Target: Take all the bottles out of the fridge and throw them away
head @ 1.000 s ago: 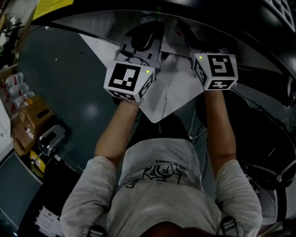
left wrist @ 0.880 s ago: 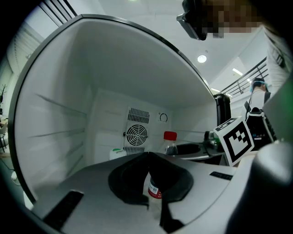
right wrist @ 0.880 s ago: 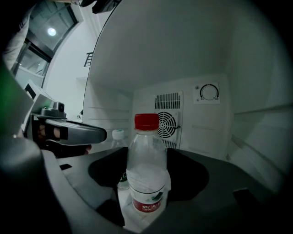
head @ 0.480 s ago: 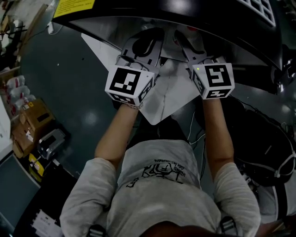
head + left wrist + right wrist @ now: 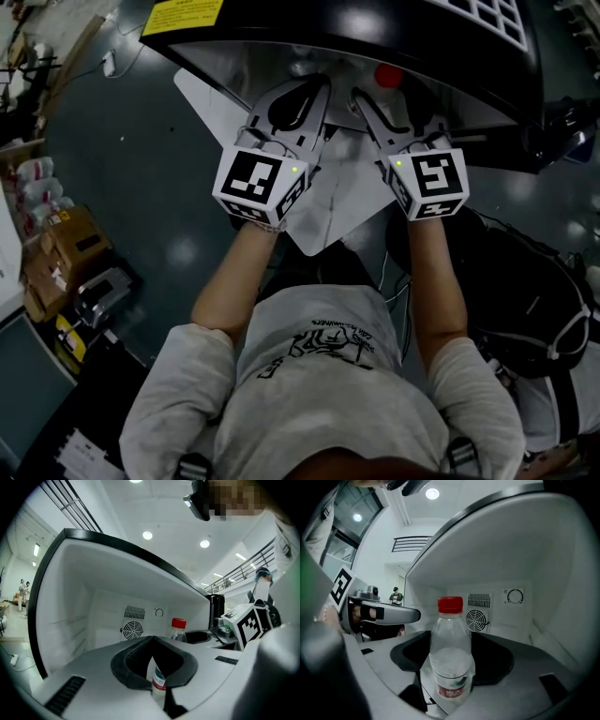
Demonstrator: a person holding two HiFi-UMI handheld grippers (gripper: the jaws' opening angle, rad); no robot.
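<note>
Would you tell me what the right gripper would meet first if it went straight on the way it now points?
The clear plastic bottle with a red cap, standing upright at the mouth of its open tongs; exact depth is unclear.

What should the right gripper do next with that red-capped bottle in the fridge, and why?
Probably close the right gripper on the bottle. It stands upright in the fridge between that gripper's jaws, which seem apart with a gap on each side, so nothing grips it yet. The left gripper is shut and holds nothing.
</note>
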